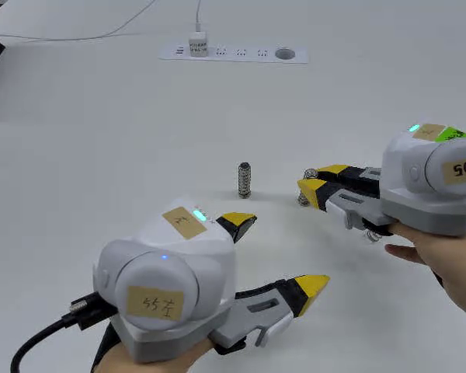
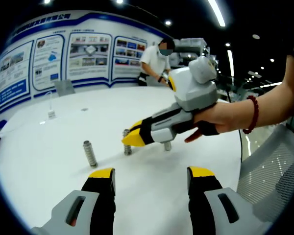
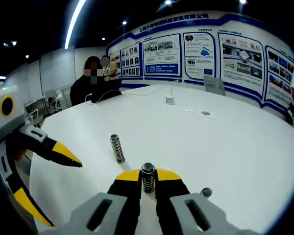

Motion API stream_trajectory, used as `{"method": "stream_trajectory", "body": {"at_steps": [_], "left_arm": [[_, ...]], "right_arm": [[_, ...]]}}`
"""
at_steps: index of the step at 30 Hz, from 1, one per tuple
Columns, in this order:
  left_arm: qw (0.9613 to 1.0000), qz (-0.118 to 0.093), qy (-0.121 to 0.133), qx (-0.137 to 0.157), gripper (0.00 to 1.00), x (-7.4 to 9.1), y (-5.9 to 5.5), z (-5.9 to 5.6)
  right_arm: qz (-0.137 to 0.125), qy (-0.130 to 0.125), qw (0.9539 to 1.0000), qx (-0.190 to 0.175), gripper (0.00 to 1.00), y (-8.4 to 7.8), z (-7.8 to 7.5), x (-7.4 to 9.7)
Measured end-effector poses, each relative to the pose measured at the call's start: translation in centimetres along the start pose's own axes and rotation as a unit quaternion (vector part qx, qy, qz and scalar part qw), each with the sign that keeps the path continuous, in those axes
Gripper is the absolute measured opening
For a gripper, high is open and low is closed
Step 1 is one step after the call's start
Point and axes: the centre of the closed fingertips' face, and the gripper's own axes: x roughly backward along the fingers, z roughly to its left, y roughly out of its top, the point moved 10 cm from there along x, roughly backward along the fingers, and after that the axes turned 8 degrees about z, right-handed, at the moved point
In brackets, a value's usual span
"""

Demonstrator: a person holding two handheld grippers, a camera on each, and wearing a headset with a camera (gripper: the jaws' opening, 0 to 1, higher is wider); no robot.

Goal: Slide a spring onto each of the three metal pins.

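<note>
With the left tongs (image 1: 279, 252) held open and empty, the spring (image 3: 148, 183) clenched in the right tongs (image 1: 307, 185) is best kept upright and eased straight down its pin (image 3: 148, 168), while what seems a bare pin (image 3: 206, 192) just right of those jaws is spared, as is the sprung pin (image 3: 117, 148) beyond-left.

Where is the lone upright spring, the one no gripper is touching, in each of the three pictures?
Head view: the lone spring stands at centre, left of the right gripper.
Left gripper view: the lone spring stands lower left, above the left-hand jaw.
Right gripper view: the lone spring stands left of centre, beyond the second spring clamped in the jaws.
Shared landmark: the white charger on the table behind it.
</note>
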Motion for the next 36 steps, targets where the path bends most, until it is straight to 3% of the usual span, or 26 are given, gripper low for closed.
{"method": "stream_trajectory", "body": {"at_steps": [10, 15, 36], "left_arm": [[1.0, 0.003, 0.002, -0.002, 0.6, 0.0, -0.1, 0.1], [1.0, 0.002, 0.006, -0.004, 0.6, 0.1, 0.0, 0.1], [0.9995, -0.015, 0.014, -0.026, 0.66, -0.7, 1.8, -0.7]], "right_arm": [[-0.002, 0.0, 1.0, -0.009, 0.12, 0.1, 0.0, 0.0], [-0.008, -0.001, 0.9999, -0.012, 0.2, 0.3, 0.1, 0.6], [-0.039, -0.001, 0.9974, -0.061, 0.41, 2.3, 0.2, 6.0]]}}
